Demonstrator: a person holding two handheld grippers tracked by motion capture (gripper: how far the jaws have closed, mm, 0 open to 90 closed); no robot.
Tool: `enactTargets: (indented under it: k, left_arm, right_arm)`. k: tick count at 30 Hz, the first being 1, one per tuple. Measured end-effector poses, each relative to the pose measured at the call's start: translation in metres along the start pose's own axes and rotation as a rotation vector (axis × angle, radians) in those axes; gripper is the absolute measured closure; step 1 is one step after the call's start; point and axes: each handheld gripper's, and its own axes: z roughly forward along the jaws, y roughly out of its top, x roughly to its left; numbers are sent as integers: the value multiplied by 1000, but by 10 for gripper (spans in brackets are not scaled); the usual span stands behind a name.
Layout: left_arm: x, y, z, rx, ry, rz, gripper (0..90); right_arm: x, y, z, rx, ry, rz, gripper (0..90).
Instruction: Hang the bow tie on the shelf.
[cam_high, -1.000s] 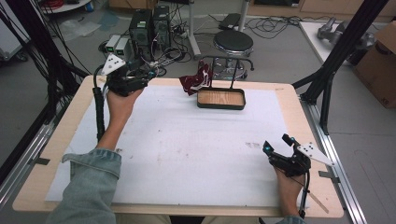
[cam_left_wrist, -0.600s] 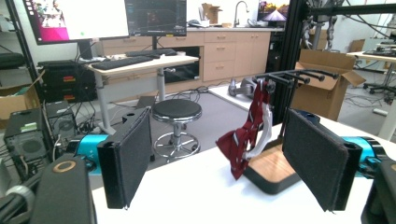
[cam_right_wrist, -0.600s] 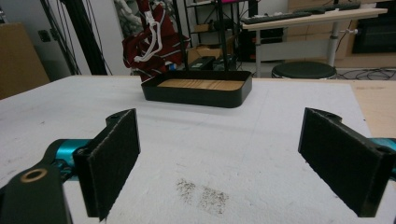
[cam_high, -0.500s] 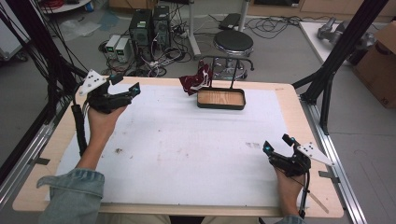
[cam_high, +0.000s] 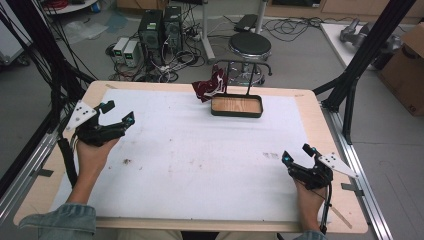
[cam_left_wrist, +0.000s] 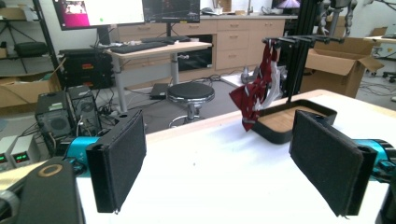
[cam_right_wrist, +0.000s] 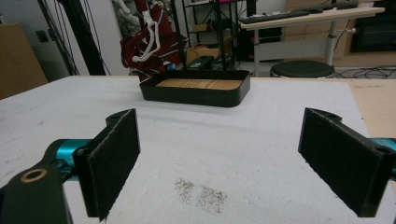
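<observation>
High view puts the left gripper (cam_high: 116, 113) at the table's left edge, held in a hand (cam_high: 92, 152) that comes from a denim sleeve (cam_high: 57, 224); its jaws have just been opening and stand spread wide with nothing between them. Left gripper view confirms this: the two black padded fingers (cam_left_wrist: 122, 164) stand far apart over bare white sheet, aimed toward the far side of the table. Right gripper (cam_high: 295, 157) rests near the table's right front corner, jaws likewise parted and empty, its pads (cam_right_wrist: 114, 157) framing a small dark smudge (cam_right_wrist: 201, 193) on the white table cover (cam_high: 200, 150). Well beyond both grippers, at the far edge of the table, sits a shallow black rectangular tray with a wooden floor (cam_high: 236, 106). Rising from its back edge is a thin black metal stand (cam_left_wrist: 299, 56), and a dark red patterned cloth with a white cord (cam_high: 210, 85) hangs from that stand, drooping just beside the tray's left end. Behind the table stand a round black stool (cam_high: 250, 46) and computer towers (cam_high: 160, 27) on the floor.
</observation>
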Motion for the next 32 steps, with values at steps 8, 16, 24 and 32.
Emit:
enactTargets:
  k: [8, 16, 24, 32]
  left_arm:
    - [-4, -23, -16, 46, 19, 17, 183]
    - [-8, -48, -25, 68, 27, 5, 183]
    - [-9, -64, -31, 99, 44, -1, 184]
    - [-8, -67, -30, 124, 46, 3, 183]
  right_arm:
    - [0, 0, 0, 0, 0, 1, 118]
    - [0, 0, 0, 2, -4, 2, 118]
    - [0, 0, 0, 0, -4, 2, 118]
    - [0, 0, 0, -3, -1, -2, 118]
